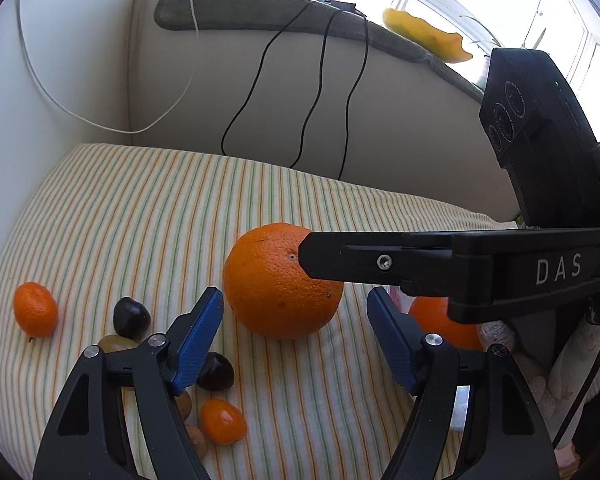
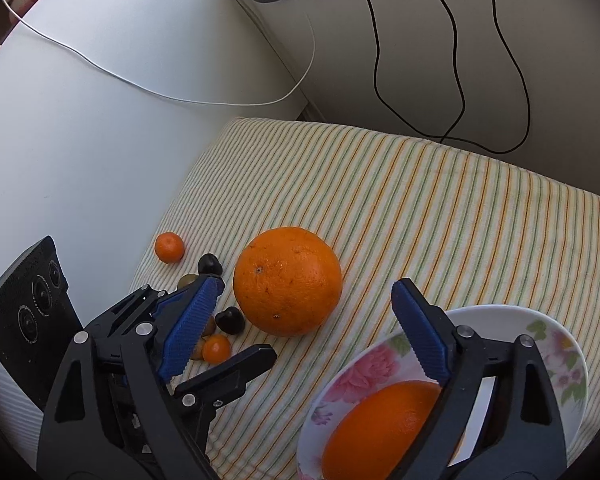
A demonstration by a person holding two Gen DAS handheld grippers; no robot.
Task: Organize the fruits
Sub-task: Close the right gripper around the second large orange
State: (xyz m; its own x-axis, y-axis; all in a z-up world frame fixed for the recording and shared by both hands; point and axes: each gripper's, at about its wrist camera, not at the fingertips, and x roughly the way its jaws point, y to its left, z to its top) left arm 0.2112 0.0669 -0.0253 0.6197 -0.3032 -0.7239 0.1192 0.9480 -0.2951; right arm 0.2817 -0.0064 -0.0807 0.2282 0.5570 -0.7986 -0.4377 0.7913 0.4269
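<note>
A large orange (image 1: 276,288) (image 2: 288,280) sits on the striped cloth. My left gripper (image 1: 295,298) is open, its blue pads just short of the orange on either side and not touching it. My right gripper (image 2: 306,284) is also open and straddles the same orange from above with gaps on both sides. One of its black fingers (image 1: 340,262) crosses in front of the orange in the left wrist view. A second orange (image 2: 380,428) lies in a floral bowl (image 2: 556,344) at the right. A finger (image 2: 244,364) of the left gripper shows at lower left.
Left of the big orange lie a mandarin (image 1: 35,309), two dark round fruits (image 1: 132,317) (image 1: 215,371), a kumquat (image 1: 223,421) and a few pale small fruits. Black cables (image 2: 456,80) and a white cable (image 2: 100,68) hang down the wall behind the cloth (image 2: 420,200).
</note>
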